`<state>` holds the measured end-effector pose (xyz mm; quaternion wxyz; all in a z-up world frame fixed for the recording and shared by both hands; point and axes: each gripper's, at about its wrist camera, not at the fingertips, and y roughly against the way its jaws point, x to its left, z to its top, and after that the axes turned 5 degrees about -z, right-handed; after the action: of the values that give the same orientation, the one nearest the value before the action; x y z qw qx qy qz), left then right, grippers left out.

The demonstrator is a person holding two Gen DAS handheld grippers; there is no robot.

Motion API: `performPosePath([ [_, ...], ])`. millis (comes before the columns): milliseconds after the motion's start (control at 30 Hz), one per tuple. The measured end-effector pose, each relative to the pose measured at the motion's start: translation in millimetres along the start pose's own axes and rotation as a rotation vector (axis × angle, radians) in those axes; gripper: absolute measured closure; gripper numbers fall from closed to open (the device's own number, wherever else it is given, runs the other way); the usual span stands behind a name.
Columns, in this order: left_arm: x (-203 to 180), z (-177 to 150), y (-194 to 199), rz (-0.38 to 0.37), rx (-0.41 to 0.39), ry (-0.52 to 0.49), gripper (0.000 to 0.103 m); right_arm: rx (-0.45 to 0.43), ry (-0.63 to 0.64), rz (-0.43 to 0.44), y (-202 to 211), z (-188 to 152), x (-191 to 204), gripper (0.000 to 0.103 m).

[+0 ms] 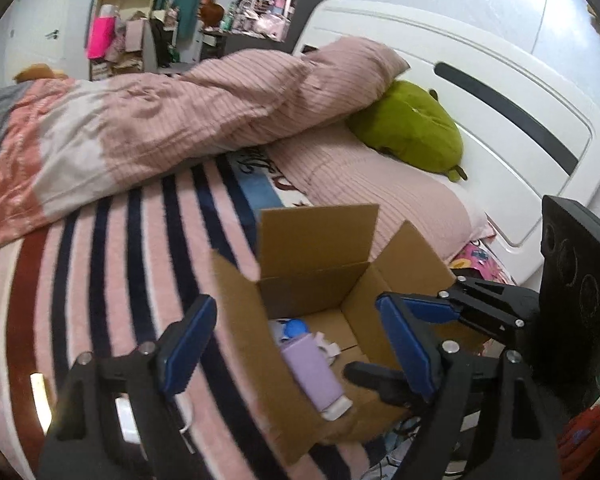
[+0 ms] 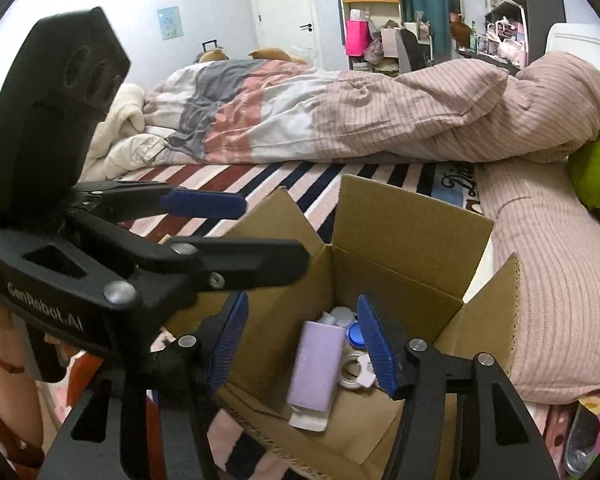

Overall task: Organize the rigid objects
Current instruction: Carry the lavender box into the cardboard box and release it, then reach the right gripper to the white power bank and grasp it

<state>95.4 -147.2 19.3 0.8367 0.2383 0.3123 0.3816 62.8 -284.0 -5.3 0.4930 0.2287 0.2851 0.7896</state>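
An open cardboard box stands on the striped bedspread; it also shows in the right wrist view. Inside lie a lilac tube with a white cap, a blue round lid, white caps and a tape roll. My left gripper is open and empty above the box's near left corner. My right gripper is open and empty above the box, over the tube. Each gripper shows in the other's view, the right one and the left one.
A rumpled pink striped duvet lies across the bed behind the box. A green plush rests against the white headboard. A pink pillow lies right of the box. Cluttered shelves stand at the far wall.
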Motion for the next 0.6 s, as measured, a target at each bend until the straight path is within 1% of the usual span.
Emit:
performPosePath([
  [133, 23.9, -12.7, 36.9, 0.053, -0.059, 0.038, 0.021, -0.028, 0.012, 0.015, 7.2, 5.7, 16.5, 0.050],
  [267, 57.4, -33.5, 77.1, 0.159, -0.102, 0.081, 0.021, -0.072, 0.046, 0.052, 14.9, 13.8, 47.4, 0.050],
  [333, 76.0, -47.8, 96.7, 0.203, -0.118, 0.106, 0.021, -0.089, 0.061, 0.088, 14.8, 18.4, 69.5, 0.050],
  [467, 109.6, -76.7, 126.8, 0.270, -0.132, 0.144, 0.021, -0.097, 0.080, 0.144, 4.7, 21.9, 110.3, 0.050],
  [600, 142.5, -108.5, 141.8, 0.303, -0.119, 0.181, 0.021, -0.068, 0.083, 0.187, -21.5, 17.0, 150.9, 0.050],
])
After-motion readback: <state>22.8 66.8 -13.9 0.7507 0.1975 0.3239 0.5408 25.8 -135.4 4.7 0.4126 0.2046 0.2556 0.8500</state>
